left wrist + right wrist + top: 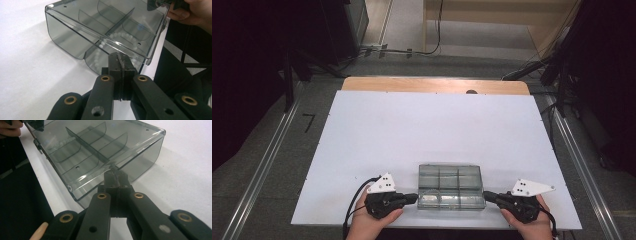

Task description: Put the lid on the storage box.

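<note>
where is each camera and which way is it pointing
high view: sits above the person's side, looks forward and down on the white table; both hands, left gripper and right gripper flank the clear box.
left gripper view: rides that gripper, looks along its shut fingers at the box's end; the other hand shows far off.
right gripper view: same from the opposite end, past its shut fingers.
Shared: both gripper views show the box's dividers.

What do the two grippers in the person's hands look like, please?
Both are black. The left gripper and the right gripper each carry a pale grey three-cornered plate with small dark dots on top. A black cable loops from the left one. In the gripper views, the jaws are flat black bars on linked arms with brass-coloured rivets. The hands are bare, with no sleeves visible.
</note>
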The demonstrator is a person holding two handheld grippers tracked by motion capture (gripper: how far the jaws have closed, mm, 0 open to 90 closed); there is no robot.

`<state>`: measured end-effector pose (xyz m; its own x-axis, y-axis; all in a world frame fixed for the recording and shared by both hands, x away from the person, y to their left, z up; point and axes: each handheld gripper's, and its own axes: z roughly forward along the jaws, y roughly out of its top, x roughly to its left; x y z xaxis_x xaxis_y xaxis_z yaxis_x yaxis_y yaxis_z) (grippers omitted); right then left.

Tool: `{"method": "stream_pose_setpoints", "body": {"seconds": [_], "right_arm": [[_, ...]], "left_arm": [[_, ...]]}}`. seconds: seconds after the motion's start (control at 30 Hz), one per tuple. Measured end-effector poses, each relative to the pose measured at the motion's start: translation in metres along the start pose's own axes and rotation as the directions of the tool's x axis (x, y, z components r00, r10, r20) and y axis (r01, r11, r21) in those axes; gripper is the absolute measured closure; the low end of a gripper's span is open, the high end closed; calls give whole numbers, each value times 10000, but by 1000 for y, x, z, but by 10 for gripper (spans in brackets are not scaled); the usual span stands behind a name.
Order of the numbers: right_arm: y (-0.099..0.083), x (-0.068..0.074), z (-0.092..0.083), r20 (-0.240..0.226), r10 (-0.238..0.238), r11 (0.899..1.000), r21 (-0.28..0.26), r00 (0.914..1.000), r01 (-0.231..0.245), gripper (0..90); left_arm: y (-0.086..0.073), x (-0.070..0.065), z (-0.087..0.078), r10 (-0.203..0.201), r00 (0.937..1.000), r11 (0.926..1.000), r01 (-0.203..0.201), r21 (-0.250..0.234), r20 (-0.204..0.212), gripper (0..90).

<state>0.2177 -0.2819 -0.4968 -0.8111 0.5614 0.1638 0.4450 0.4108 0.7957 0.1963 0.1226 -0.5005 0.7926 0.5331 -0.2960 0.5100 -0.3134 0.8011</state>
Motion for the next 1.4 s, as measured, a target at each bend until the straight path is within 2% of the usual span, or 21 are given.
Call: {"method": "stream_pose_setpoints", "body": {"seconds": [0.23,0.4,0.57,0.63,0.83,0.9,1.0,1.17,1.4], "right_arm": [[-2,-2,2,51,32,9999,101,10000,-32,876],[-2,-3,1,222,98,9999,49,9997,-99,869],[-1,-4,-1,364,178,9998,-101,9992,-175,739],[-1,-4,-2,381,277,9994,-208,9989,-270,689],[3,-5,-7,486,287,9984,-508,9984,-263,509],[4,-5,-9,572,193,9981,-590,9982,-159,452],[6,-5,-13,617,161,9969,-774,9980,-113,368],[10,-4,-18,722,18,9951,-983,9974,53,211],[12,-6,-23,671,32,9927,-1205,9977,50,137]], "left_arm": [[-1,1,1,-36,9999,10000,36,56,-126,882],[-3,1,-2,-66,9997,10000,64,-76,-247,799],[-5,1,-8,-31,9990,9994,15,-355,-435,682],[-5,1,-11,-14,9980,9985,-20,-541,-629,629],[-3,2,-19,-37,9966,9930,-60,-1177,-821,453],[-3,3,-21,1,9962,9919,-111,-1264,-868,343],[-2,4,-24,-50,9958,9890,-85,-1475,-911,253],[-2,5,-30,-28,9955,9806,-159,-1956,-949,180],[-2,7,-40,143,9969,9692,-329,-2440,-775,107]]}}
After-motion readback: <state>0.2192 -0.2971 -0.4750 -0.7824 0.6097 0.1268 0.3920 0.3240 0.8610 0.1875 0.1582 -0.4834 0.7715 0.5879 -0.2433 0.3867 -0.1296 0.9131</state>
